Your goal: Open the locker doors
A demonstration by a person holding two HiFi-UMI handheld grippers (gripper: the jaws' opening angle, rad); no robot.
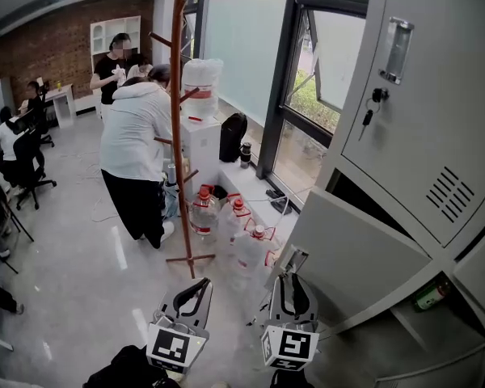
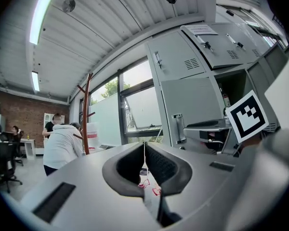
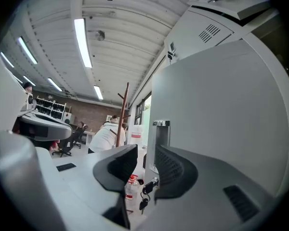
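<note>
While the lower locker door (image 1: 364, 253) stands swung open just beside our right gripper (image 3: 145, 153), we see this gripper's jaws apart, seemingly touching nothing; the left gripper (image 2: 144, 147) has jaws closed, empty.

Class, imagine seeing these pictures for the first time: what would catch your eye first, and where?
The grey lockers fill the right side, one lower door swung open, keys hanging higher up. A tall wooden coat rack stands mid-room beside a person in white.
</note>
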